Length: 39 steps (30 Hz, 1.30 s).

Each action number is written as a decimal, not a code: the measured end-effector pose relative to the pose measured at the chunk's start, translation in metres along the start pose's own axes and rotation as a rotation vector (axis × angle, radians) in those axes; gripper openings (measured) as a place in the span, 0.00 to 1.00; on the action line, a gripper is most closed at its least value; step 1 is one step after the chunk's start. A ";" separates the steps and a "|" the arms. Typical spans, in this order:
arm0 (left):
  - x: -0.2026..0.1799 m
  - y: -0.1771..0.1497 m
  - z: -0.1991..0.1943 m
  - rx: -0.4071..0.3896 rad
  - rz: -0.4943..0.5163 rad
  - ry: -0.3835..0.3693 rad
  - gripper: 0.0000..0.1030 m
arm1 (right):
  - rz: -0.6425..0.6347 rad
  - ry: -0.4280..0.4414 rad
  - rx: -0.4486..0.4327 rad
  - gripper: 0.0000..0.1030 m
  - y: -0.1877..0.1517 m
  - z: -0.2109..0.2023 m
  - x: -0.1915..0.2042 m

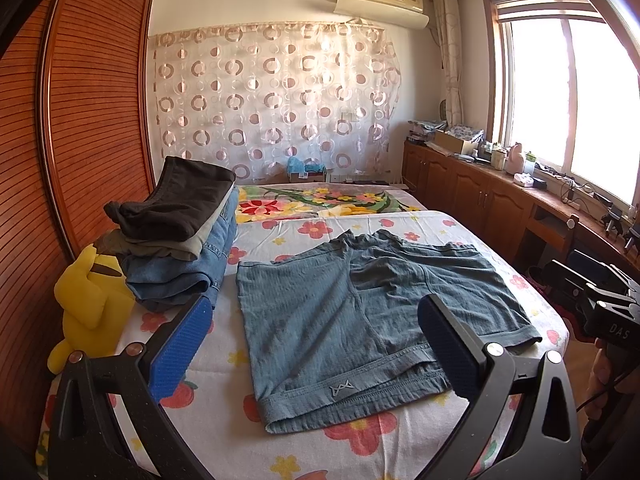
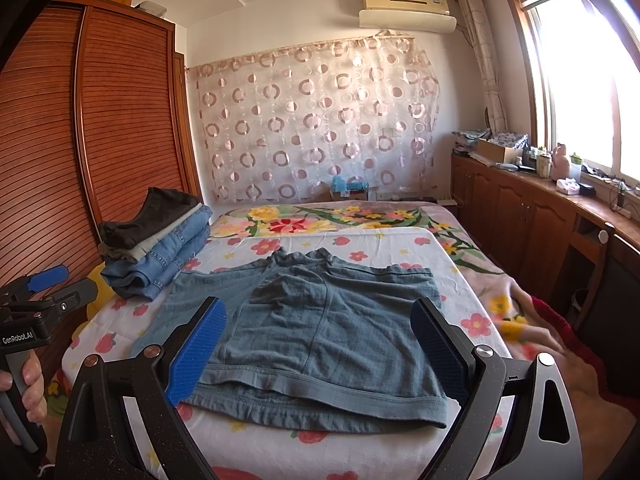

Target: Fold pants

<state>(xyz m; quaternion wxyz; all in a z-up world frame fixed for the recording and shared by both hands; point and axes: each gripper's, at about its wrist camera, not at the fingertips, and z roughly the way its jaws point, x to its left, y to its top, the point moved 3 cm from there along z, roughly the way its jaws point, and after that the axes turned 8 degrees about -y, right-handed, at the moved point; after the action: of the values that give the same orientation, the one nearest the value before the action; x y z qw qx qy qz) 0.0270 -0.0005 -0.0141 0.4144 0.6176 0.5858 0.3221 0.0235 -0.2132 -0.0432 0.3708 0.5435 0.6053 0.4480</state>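
Blue-grey shorts [image 1: 340,320] lie spread flat on the flowered bed sheet [image 1: 360,444], waistband toward me; the right wrist view shows the shorts [image 2: 320,328] too. My left gripper [image 1: 316,340] hovers open above the near waistband, blue pads wide apart, nothing between them. My right gripper [image 2: 320,344] is likewise open over the shorts' near edge, holding nothing. The left gripper [image 2: 48,280] also shows at the left edge of the right wrist view, held by a hand [image 2: 28,384]. At the right edge of the left wrist view the right gripper's body is visible.
A stack of folded clothes [image 1: 180,236], jeans under dark garments, sits at the bed's left. A yellow plush toy [image 1: 88,300] leans beside it by the wooden wardrobe [image 1: 80,120]. Low cabinets [image 1: 480,196] with clutter run under the window at right.
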 end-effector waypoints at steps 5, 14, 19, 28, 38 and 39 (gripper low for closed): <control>0.000 0.000 0.000 -0.002 0.000 -0.001 1.00 | -0.001 0.002 -0.001 0.91 0.000 0.000 0.000; 0.000 0.000 0.000 -0.002 -0.001 -0.001 1.00 | -0.001 0.001 -0.002 0.91 0.000 0.000 0.000; 0.000 0.000 0.000 -0.003 -0.003 -0.002 1.00 | -0.004 0.003 -0.004 0.91 0.001 -0.001 0.002; 0.002 0.000 0.000 -0.005 -0.001 -0.001 1.00 | -0.003 0.004 -0.004 0.91 0.001 -0.001 0.002; 0.002 0.000 0.000 -0.007 -0.002 -0.001 1.00 | -0.003 0.005 -0.003 0.91 0.001 -0.001 0.003; 0.002 0.000 0.000 -0.007 -0.002 -0.001 1.00 | -0.003 0.006 -0.003 0.91 0.001 -0.002 0.003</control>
<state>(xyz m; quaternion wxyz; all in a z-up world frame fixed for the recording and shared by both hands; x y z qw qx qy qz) 0.0270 0.0016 -0.0145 0.4171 0.6157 0.5852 0.3232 0.0220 -0.2102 -0.0414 0.3704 0.5409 0.6066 0.4499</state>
